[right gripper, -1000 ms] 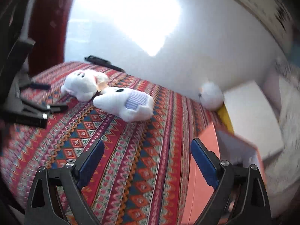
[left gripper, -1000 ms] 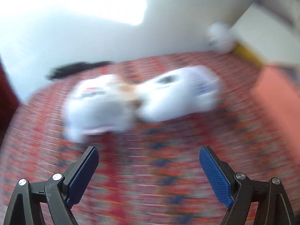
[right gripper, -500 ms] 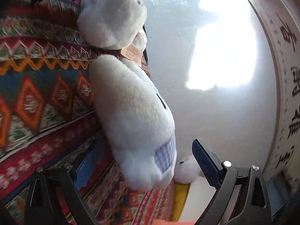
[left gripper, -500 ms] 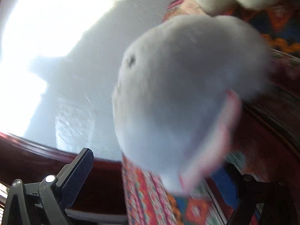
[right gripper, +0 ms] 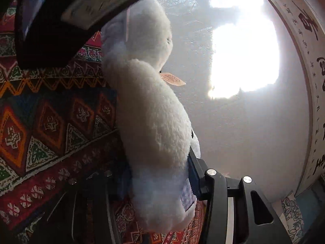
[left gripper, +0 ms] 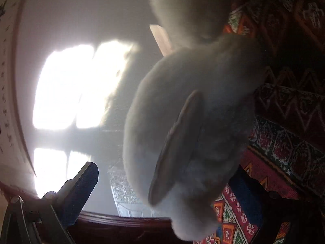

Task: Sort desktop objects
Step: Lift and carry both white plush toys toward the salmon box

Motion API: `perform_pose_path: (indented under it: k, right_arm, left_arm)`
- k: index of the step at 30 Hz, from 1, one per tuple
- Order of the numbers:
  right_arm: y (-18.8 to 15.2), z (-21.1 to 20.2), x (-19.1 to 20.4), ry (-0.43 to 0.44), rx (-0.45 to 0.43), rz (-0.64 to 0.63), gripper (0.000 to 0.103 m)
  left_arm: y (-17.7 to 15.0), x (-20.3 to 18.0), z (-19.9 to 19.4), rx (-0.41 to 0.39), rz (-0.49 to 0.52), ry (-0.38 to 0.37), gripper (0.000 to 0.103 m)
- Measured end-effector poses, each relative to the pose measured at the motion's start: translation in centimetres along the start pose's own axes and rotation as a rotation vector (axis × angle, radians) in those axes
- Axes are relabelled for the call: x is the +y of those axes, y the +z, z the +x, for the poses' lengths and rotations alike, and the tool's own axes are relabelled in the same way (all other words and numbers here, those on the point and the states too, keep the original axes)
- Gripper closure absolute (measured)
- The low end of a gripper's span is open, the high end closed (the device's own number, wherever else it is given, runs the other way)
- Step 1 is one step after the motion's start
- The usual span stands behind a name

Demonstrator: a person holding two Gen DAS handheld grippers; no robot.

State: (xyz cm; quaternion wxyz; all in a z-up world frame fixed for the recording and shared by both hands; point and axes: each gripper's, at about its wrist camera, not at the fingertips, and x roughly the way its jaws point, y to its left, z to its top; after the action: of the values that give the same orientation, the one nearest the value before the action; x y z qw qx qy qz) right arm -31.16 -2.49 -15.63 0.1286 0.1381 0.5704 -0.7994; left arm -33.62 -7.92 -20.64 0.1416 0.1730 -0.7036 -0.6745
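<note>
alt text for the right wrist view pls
The right gripper is closing on the lower end of a white plush toy lying on a patterned red cloth. A second white plush lies beyond it, before a bright wall.

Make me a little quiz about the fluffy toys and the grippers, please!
1. True or false: the cloth under the toys is plain white.
2. Which gripper has the checked-patch toy between its fingers?
3. Fill in: the left gripper has its jaws ___ around the long-eared toy.
Key: 1 false, it is patterned. 2 the right gripper, its jaws closing on the toy. 3 open.
</note>
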Motion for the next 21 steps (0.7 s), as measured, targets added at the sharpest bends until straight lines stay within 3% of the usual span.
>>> perform_pose_path:
  k: [4, 5, 6, 7, 10, 14, 21]
  right_arm:
    - [-0.8, -0.3, -1.5, 0.018, 0.003, 0.058, 0.052]
    - [-1.1, -0.5, -1.8, 0.021, 0.000, 0.061, 0.052]
    - [-1.5, -0.7, -2.1, 0.023, -0.002, 0.064, 0.052]
    - [-1.8, -0.9, -2.3, 0.021, -0.004, 0.067, 0.053]
    - [-2.7, -2.1, -3.8, 0.025, -0.010, 0.096, 0.055]
    - [-4.6, -6.5, -6.8, -0.001, -0.032, 0.156, 0.057]
    - [-8.0, -19.2, -9.6, -0.077, -0.083, 0.188, 0.057]
  left_arm:
    - [1.1, 1.0, 2.8, 0.028, 0.028, -0.165, 0.000]
    - [1.2, 1.3, 3.2, 0.030, 0.007, -0.202, 0.007]
    - [1.2, 1.7, 3.7, 0.030, -0.032, -0.253, 0.022]
    - [1.1, 2.0, 4.1, 0.037, -0.067, -0.289, 0.023]
    - [0.4, 3.6, 2.4, 0.038, -0.175, -0.282, 0.027]
    - [-1.4, 7.2, -3.8, 0.047, -0.338, -0.267, 0.026]
    - [-5.4, 13.2, -21.8, 0.034, -0.543, -0.326, 0.024]
